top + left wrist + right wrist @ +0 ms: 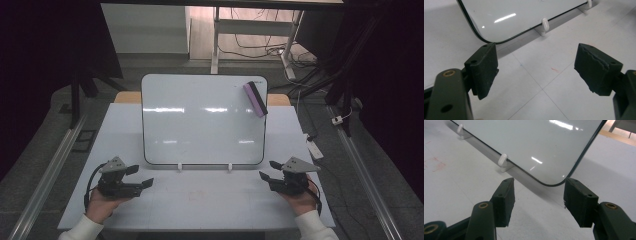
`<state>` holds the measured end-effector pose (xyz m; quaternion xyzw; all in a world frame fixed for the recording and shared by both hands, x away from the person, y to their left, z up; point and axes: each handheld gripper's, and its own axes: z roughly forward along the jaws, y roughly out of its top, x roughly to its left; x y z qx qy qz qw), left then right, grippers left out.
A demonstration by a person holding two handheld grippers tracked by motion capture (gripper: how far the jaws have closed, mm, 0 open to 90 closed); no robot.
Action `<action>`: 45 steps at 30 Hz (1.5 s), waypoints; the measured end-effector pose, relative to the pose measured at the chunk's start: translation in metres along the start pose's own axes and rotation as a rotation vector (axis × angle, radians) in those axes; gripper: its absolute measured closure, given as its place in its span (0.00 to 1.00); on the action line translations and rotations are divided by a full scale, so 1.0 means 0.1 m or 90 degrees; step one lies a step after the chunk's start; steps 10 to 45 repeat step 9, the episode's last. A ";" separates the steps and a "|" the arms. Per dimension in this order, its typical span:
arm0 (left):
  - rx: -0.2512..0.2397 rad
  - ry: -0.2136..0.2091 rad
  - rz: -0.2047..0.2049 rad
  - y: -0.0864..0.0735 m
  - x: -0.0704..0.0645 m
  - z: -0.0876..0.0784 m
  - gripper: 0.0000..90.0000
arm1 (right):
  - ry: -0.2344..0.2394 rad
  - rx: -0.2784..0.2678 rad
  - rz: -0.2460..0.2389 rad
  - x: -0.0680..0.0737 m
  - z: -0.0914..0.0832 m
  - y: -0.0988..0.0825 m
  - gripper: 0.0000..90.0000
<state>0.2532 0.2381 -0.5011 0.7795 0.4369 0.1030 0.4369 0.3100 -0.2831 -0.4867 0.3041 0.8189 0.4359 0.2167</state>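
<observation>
A whiteboard with a thin black rim leans upright on two small white feet in the middle of the white table. A purple and black eraser sticks near its top right corner. My left gripper rests low at the table's front left, jaws open and empty, pointing toward the board's lower left corner. My right gripper sits at the front right, open and empty, facing the board's lower right corner. A white foot clips the board's edge.
Faint red marks stain the tabletop in front of the board. Beyond the table stand a desk frame with cables on the floor and dark stands at both sides. A metal rail runs along the left.
</observation>
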 end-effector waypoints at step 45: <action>0.002 -0.002 0.002 -0.01 0.00 0.01 0.22 | 0.003 -0.003 -0.002 0.00 -0.01 -0.01 0.45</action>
